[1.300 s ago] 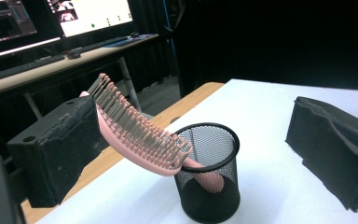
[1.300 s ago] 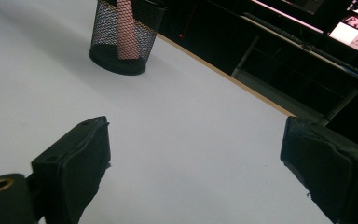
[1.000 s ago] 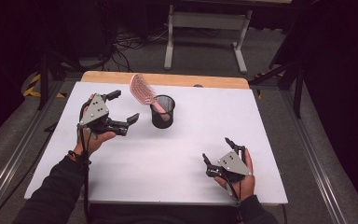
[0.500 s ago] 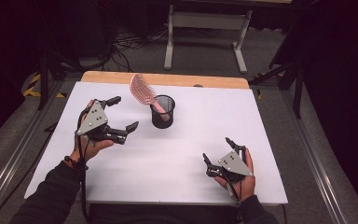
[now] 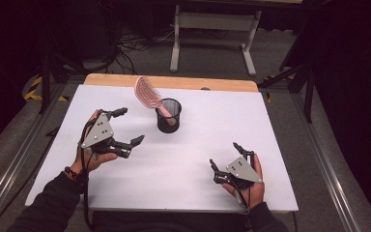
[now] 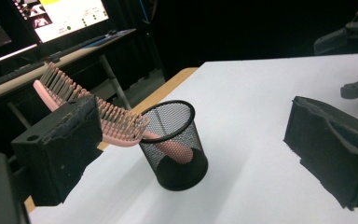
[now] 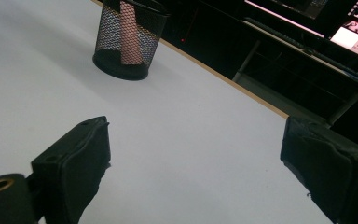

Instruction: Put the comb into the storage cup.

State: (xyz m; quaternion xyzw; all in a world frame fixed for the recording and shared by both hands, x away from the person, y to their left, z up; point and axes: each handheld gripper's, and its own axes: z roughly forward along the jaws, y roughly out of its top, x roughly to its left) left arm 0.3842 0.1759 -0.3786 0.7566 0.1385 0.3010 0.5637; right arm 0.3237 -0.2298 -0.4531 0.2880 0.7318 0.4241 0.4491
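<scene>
The left tongs (image 5: 127,126) hover above the table (image 5: 280,125) with their jaws wide apart and nothing between them, just beside the black mesh pen cup (image 5: 168,115) that stands near the table's far middle. A pink hairbrush (image 5: 147,93) sits handle-down in that cup, its bristled head leaning out over the rim up and away toward the far left, so its long axis runs on a slant from the cup's floor to the far-left edge of the table. In the left gripper view the brush head (image 6: 91,107) lies to the left and beyond the cup (image 6: 175,144). The right tongs (image 5: 225,158), also spread and empty, rest low at the near right, well apart from the cup (image 7: 126,39). The left hand is clearly the nearer one for any reach toward the brush.
</scene>
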